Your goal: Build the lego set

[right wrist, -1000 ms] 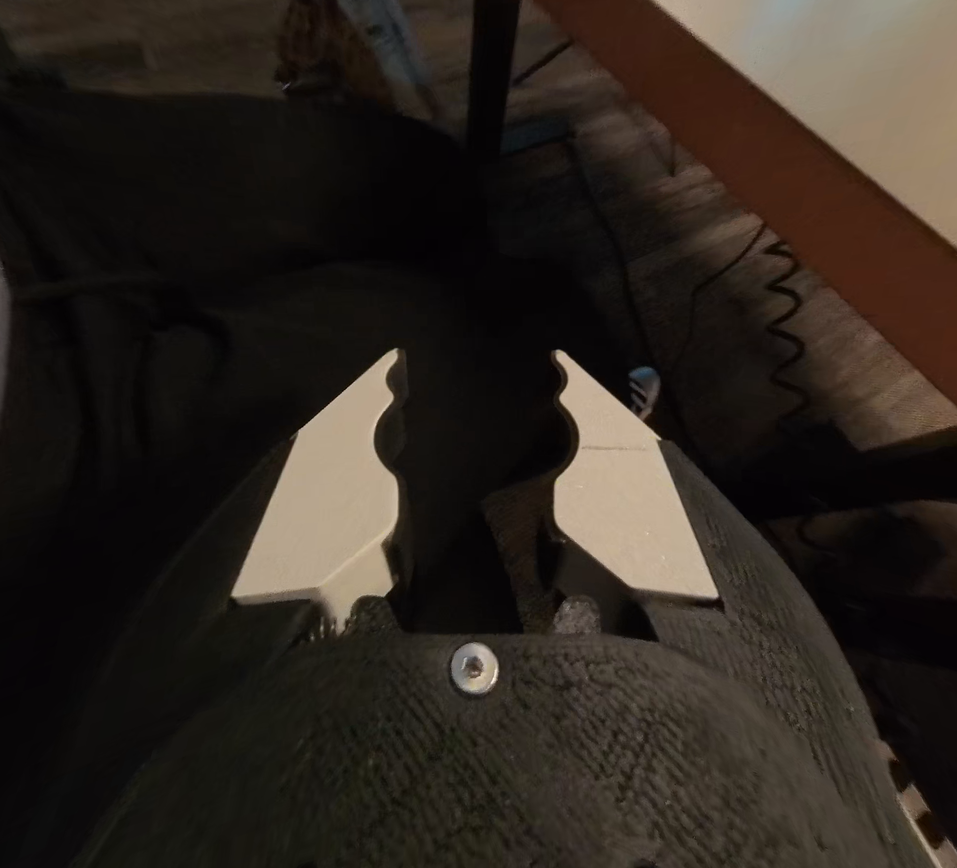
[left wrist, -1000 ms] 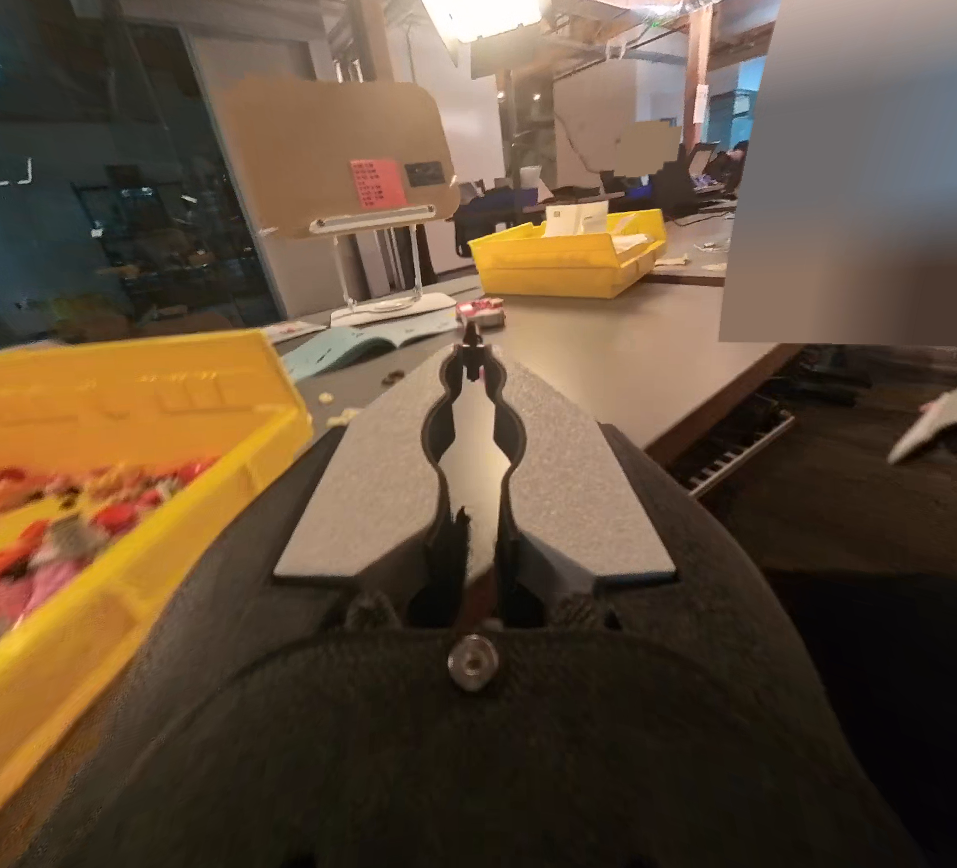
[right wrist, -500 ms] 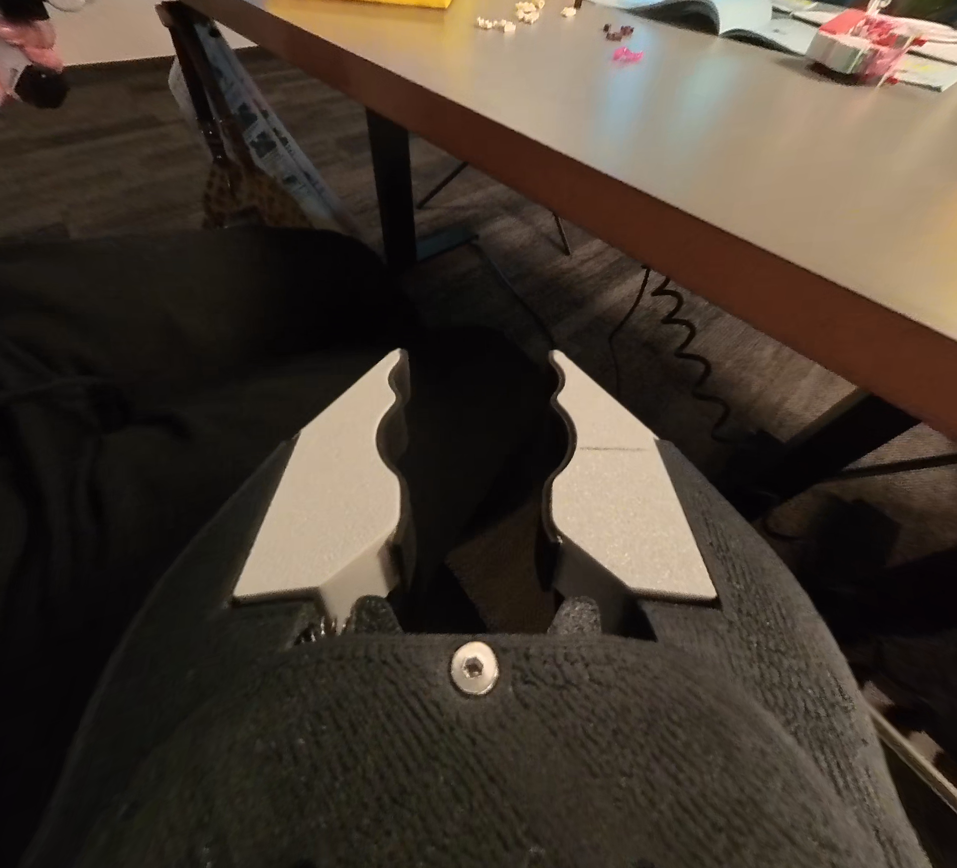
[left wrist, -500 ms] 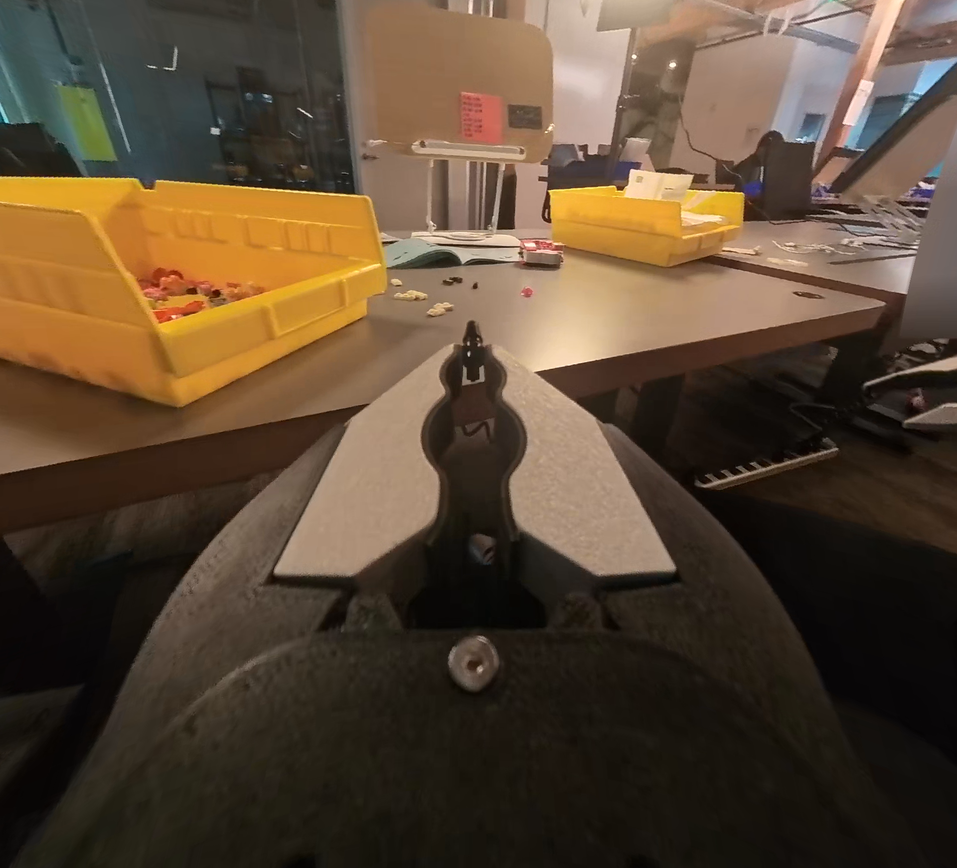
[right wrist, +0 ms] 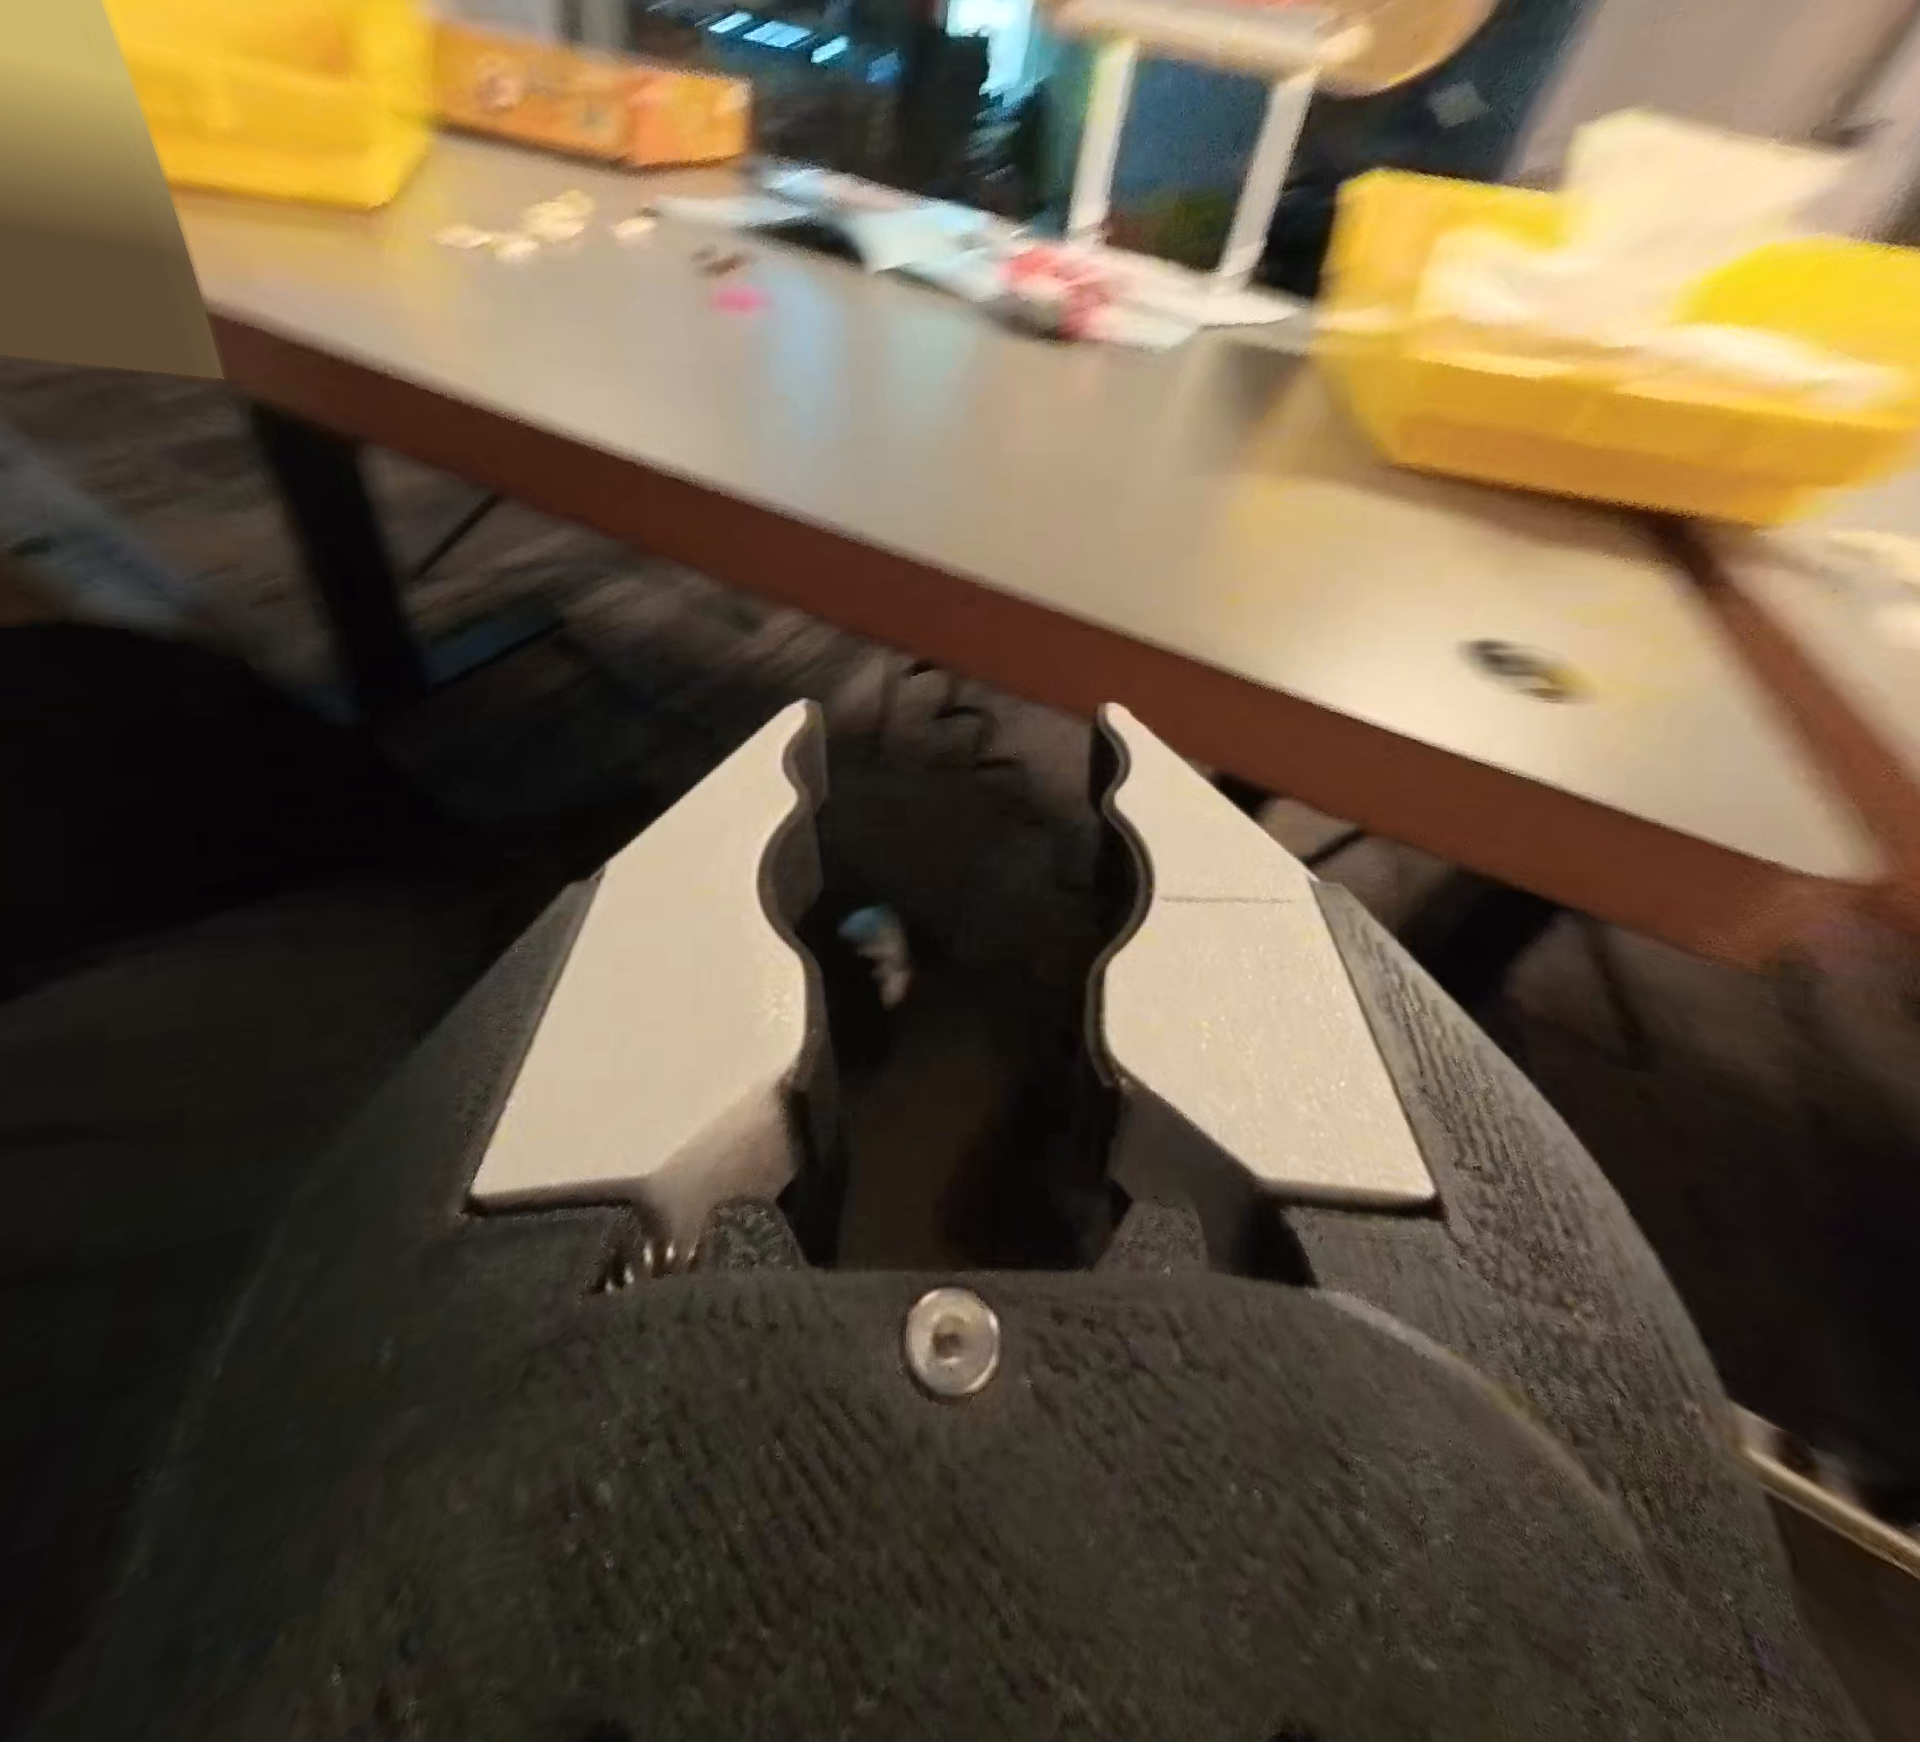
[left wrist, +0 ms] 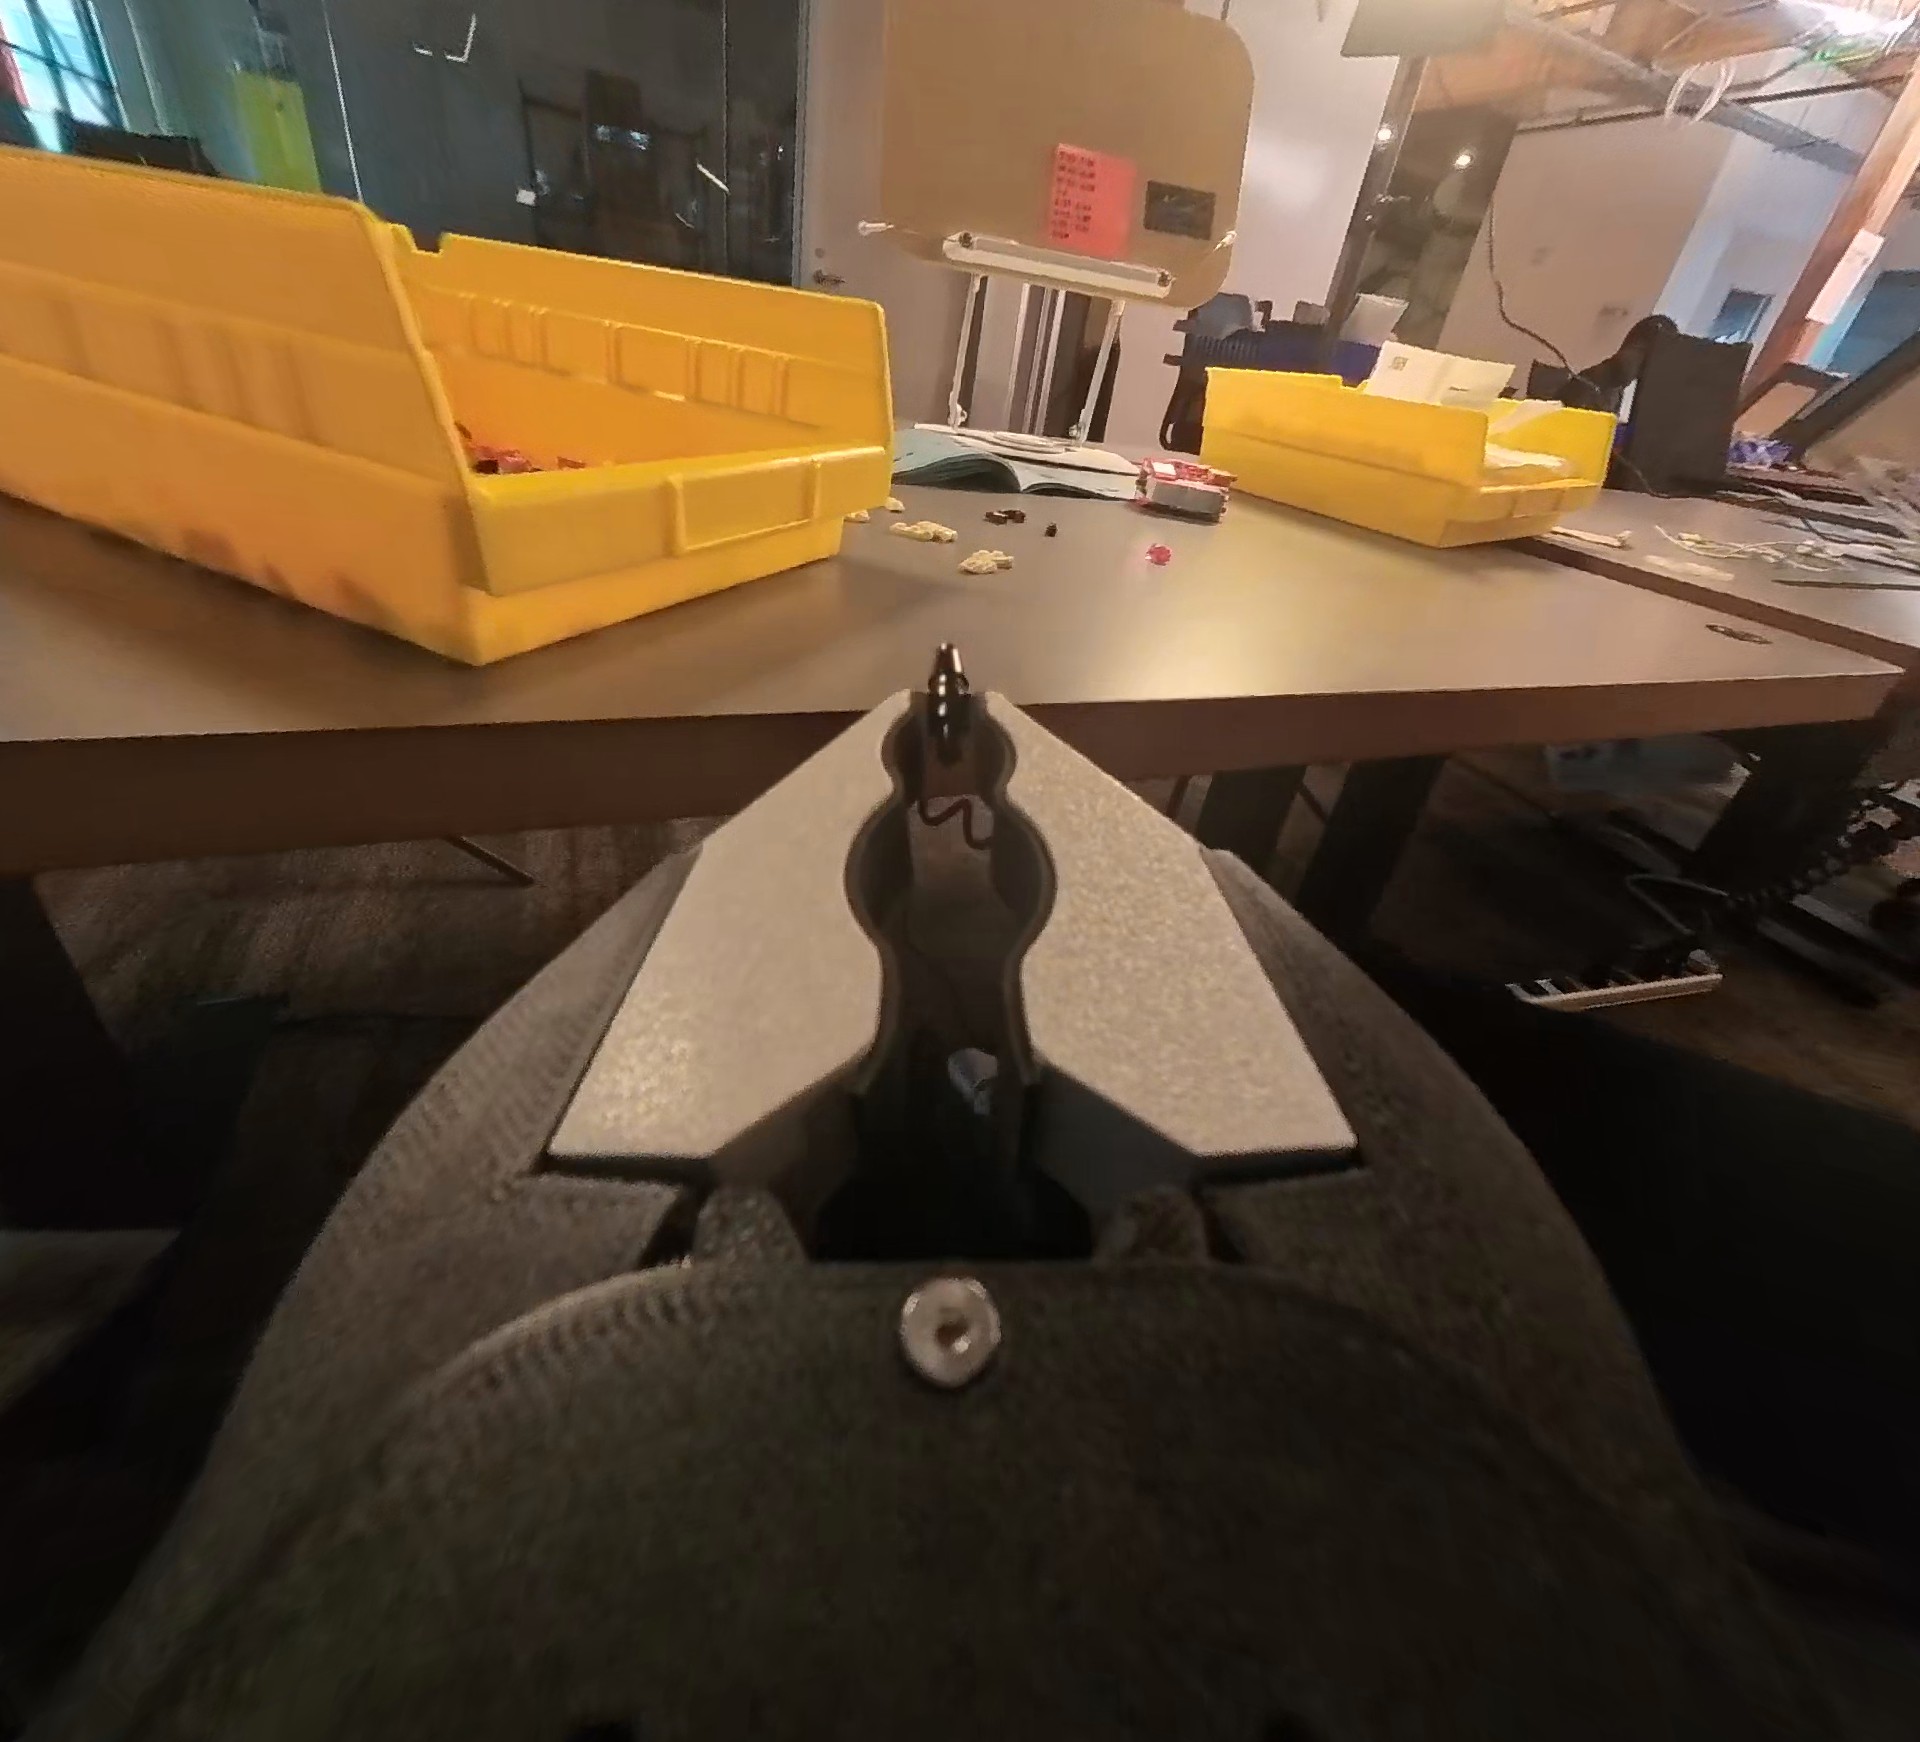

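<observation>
- My left gripper [left wrist: 948,705] is pinched on a small black piece [left wrist: 943,679] (slim, glossy, too small for me to name). Its long axis runs along my fingers, and its tip pokes out past them toward the table [left wrist: 1143,632].
- This gripper hangs just short of the table's near edge, roughly level with the top. The big yellow bin [left wrist: 582,487] lies ahead and to the left, with coloured bits inside.
- Straight ahead, farther in, loose tan pieces [left wrist: 985,562], dark bits [left wrist: 1006,516] and a pink piece [left wrist: 1157,553] lie scattered on the table. A second yellow bin [left wrist: 1392,466] sits ahead to the right.
- My right gripper [right wrist: 954,736] is spread wide with nothing between its fingers. It is below the table edge, and its view is blurred.
- The left gripper is the nearer of the two to the table top.
</observation>
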A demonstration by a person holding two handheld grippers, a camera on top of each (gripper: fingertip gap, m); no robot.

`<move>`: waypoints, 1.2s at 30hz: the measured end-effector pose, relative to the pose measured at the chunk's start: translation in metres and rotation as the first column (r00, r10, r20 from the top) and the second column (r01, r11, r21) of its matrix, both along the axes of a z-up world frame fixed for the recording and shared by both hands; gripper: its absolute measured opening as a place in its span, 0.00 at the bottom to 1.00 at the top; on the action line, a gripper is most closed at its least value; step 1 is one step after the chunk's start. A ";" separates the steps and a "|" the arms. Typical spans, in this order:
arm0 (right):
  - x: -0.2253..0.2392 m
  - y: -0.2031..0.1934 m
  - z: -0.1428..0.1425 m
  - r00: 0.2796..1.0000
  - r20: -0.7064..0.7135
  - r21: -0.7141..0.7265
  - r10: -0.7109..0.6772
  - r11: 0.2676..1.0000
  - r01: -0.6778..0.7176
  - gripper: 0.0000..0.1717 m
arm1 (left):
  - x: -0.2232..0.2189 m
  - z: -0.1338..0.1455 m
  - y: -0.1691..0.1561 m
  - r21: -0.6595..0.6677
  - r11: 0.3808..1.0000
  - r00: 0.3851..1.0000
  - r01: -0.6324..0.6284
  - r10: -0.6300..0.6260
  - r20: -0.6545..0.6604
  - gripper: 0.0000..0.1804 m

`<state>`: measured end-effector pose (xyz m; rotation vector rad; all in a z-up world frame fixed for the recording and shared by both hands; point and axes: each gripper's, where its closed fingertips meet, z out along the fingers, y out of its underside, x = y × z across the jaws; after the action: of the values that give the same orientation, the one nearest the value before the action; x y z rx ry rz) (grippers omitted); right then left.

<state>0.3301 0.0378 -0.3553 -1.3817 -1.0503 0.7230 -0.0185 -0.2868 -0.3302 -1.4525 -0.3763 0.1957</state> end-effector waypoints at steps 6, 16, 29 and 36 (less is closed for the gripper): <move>0.090 0.059 0.029 0.913 -0.163 0.114 -0.375 0.912 0.395 0.26 | 0.014 0.003 0.025 -0.004 0.999 0.999 0.049 -0.050 -0.015 0.04; 0.158 0.091 0.033 0.771 -0.321 0.019 -0.549 0.811 0.585 0.23 | 0.040 0.031 0.064 -0.003 0.991 0.989 0.135 -0.134 -0.063 0.04; 0.227 0.128 0.071 0.543 -0.586 -0.039 -0.602 0.690 0.723 0.21 | 0.084 0.063 0.140 -0.120 0.963 0.956 0.241 -0.257 -0.142 0.04; 0.248 0.147 0.081 0.521 -0.610 -0.014 -0.598 0.665 0.747 0.20 | 0.115 0.090 0.198 -0.123 0.951 0.934 0.282 -0.302 -0.193 0.04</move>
<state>0.5782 0.1850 -0.2743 -1.1036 -0.0470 0.3335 0.0963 -0.0888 -0.2399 -1.5443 0.0245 0.1253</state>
